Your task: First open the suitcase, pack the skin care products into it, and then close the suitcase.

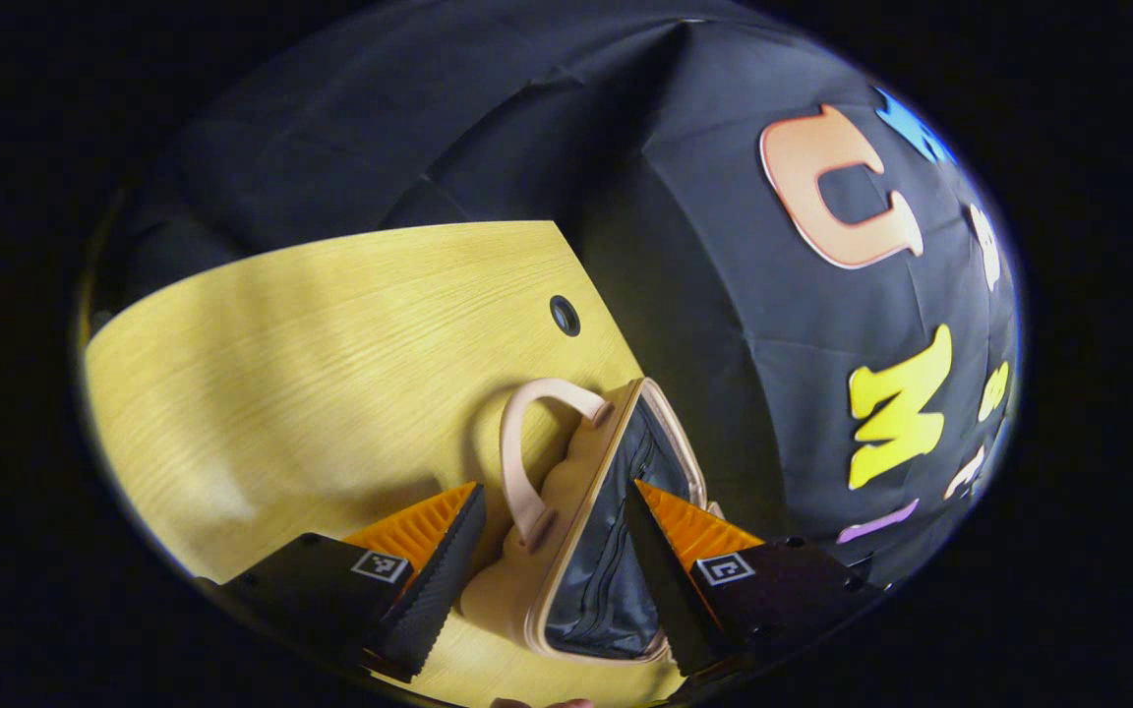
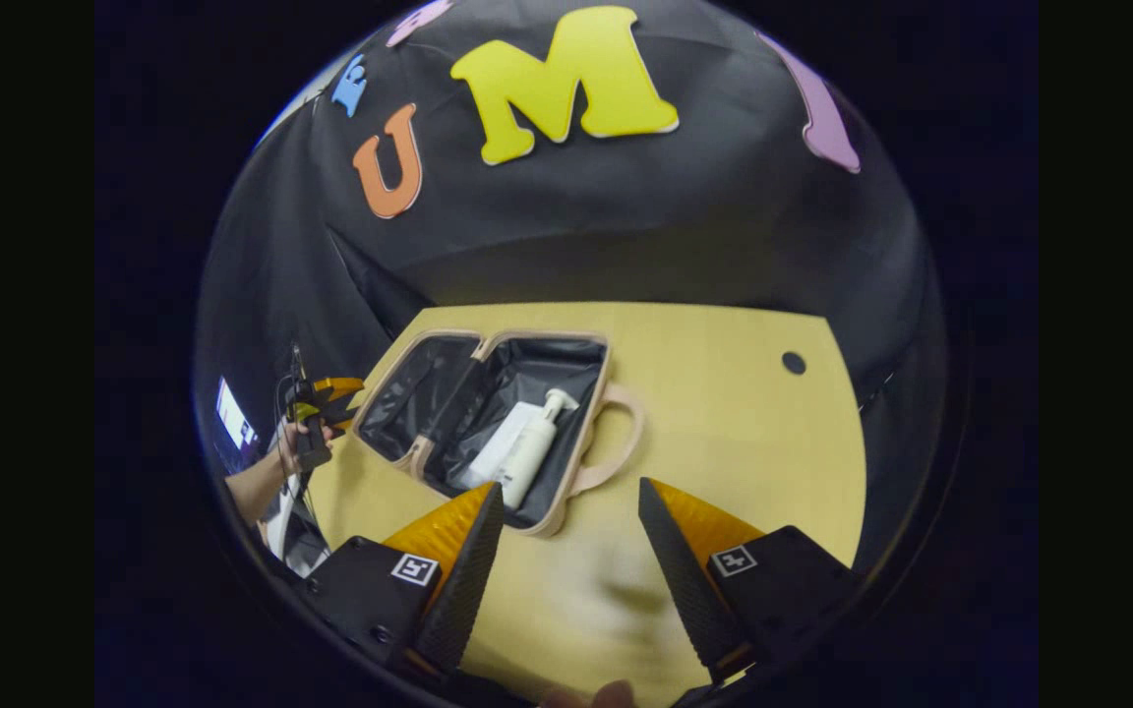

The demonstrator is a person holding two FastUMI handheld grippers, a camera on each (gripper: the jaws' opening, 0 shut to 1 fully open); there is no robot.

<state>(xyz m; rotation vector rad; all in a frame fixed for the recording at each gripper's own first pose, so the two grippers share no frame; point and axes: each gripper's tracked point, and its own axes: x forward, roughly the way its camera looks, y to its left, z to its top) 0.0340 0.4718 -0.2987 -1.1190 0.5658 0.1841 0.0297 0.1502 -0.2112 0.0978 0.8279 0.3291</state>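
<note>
Pale wood counter in a black-draped booth

The counter [image 1: 330,334] has a light yellow top with fine grain lines; in the left gripper view it fills the centre and lower left of the frame, its far edge curving across the middle. A small round dark hole [image 1: 565,316] sits near its far corner, and shows again at centre right of the right gripper view. Black cloth [image 2: 626,216] hangs in creased folds behind and beside the counter, filling the upper part of both views. Light falls unevenly, leaving soft shadows on the wood. A small bright screen [image 2: 232,415] glows at the left edge of the right gripper view.
</note>
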